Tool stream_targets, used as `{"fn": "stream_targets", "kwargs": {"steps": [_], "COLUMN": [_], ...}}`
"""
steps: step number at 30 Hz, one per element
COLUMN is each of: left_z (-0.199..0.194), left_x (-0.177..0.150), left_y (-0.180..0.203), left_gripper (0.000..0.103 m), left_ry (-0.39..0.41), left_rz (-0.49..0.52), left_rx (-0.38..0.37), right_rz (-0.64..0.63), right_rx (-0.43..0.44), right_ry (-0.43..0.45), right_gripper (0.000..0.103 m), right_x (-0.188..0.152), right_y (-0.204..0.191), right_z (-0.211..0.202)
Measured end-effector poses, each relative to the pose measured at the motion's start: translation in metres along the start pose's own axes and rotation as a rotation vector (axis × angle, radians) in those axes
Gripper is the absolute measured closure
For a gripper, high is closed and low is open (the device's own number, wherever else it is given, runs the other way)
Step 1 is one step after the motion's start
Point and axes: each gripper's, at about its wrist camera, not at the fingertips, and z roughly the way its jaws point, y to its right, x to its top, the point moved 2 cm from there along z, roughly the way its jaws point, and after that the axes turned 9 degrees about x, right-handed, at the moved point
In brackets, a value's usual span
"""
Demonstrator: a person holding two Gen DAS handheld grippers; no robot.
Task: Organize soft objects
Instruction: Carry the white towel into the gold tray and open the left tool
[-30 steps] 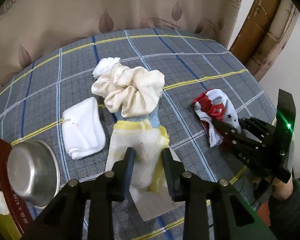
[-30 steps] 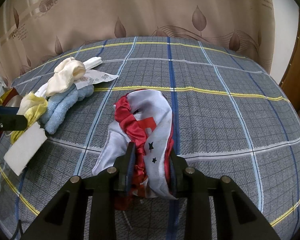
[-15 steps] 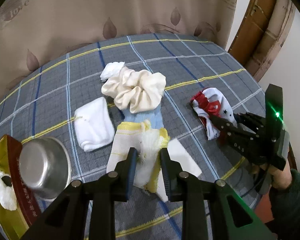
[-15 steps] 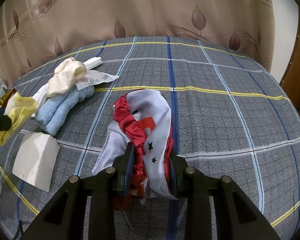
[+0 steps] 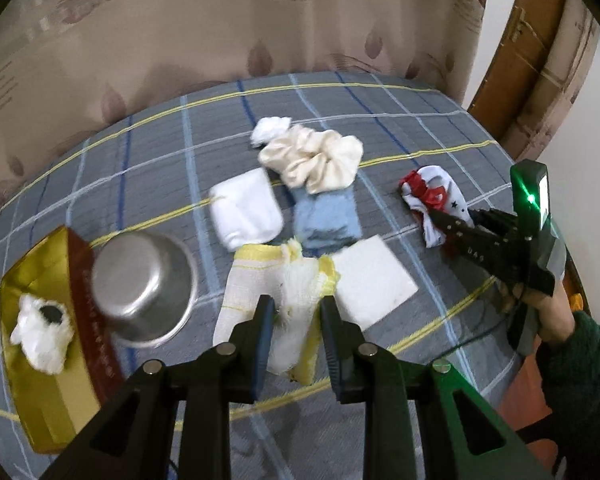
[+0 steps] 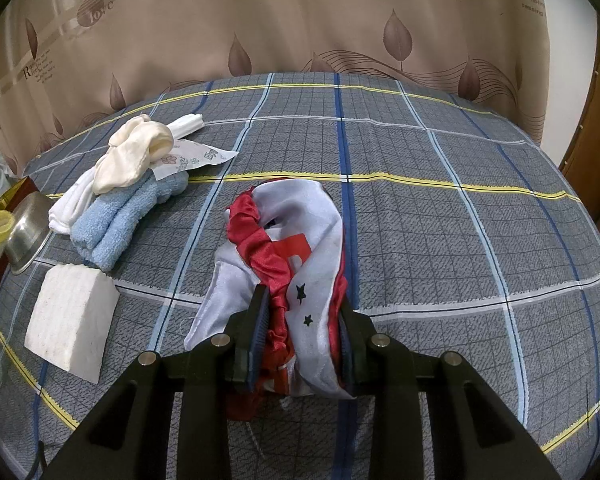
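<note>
- Gripping a white-and-yellow gauzy cloth (image 5: 288, 292), left gripper (image 5: 296, 320) fingers sitting nearly closed, pinching its middle; cloth hanging lifted above the grey plaid table (image 5: 160, 168).
- Clamping a red-and-white satin star-print cloth (image 6: 296, 264), right gripper (image 6: 302, 332) fingers sitting narrow on its near end; cloth lying on the table, well apart from the pile.
- Lying beside the lifted cloth: white square foam sponge (image 5: 370, 276), touching a folded light-blue fleece towel (image 5: 326, 216).
- Resting on the towel's far end: cream satin scrunchie (image 5: 314, 156); folded white sock (image 5: 246, 208) just beside.
- Sitting at left: steel bowl (image 5: 144, 284) against a gold box (image 5: 32, 360) holding a white fluffy item (image 5: 40, 328).
</note>
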Motion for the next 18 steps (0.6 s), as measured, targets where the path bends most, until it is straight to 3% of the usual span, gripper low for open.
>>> {"fn": "stream_targets", "kwargs": {"steps": [9, 18], "left_z": [-0.025, -0.050], "left_x": [-0.041, -0.070], "left_y": [-0.059, -0.146], "left_gripper": [0.079, 0.079], "left_ry": [-0.038, -0.039], "left_rz": [-0.098, -0.244], "left_rx": [0.083, 0.259], "right_rz": [0.001, 0.001], "right_rx": [0.001, 0.000], "right_ry": [0.000, 0.000], "right_gripper": [0.074, 0.074], "right_x": [0.000, 0.000], "right_y": [0.000, 0.000], "right_z": [0.000, 0.000]}}
